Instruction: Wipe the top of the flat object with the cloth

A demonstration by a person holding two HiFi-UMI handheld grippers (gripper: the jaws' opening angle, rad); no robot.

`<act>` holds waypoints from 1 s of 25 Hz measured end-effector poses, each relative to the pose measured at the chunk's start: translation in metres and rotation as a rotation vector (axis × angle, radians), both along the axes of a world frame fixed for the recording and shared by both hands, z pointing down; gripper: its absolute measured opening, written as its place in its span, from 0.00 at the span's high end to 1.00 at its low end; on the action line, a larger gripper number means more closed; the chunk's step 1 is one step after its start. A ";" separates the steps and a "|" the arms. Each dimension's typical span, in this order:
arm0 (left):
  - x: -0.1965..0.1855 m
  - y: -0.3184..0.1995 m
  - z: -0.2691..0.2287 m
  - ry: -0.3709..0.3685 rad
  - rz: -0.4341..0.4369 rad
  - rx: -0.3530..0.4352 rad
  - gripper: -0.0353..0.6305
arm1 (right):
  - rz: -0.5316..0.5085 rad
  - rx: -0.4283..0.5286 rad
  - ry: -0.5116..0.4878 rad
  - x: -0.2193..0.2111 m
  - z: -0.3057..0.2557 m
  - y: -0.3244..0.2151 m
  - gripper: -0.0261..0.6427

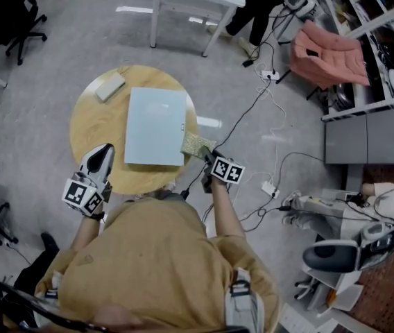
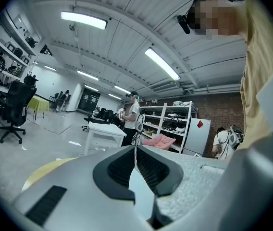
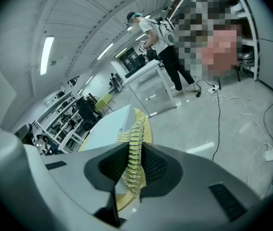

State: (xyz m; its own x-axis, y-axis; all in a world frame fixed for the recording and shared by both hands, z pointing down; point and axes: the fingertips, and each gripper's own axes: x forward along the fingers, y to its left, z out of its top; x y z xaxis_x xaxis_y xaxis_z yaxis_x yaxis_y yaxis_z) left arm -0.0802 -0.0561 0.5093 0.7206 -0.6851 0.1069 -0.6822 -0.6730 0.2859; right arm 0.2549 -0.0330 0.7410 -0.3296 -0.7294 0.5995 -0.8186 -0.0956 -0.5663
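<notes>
Cloth at the flat panel's corner
My left hand-held gripper hangs pressed together (nothing in it) over the bench's near edge. My right hand-held gripper pinches the cloth at the panel's lower right corner.

left gripper: bare table is seen ahead, bounded by a block near the far rim and the panel just to its right | right gripper: cloth is clamped at the panel's near corner, panel top unobstructed ahead-left | to its right: cables are strewn on the floor
</notes>
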 end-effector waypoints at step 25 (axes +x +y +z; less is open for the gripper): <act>0.007 0.000 -0.016 -0.029 -0.001 0.037 0.92 | -0.074 0.479 0.307 -0.016 -0.206 0.015 0.87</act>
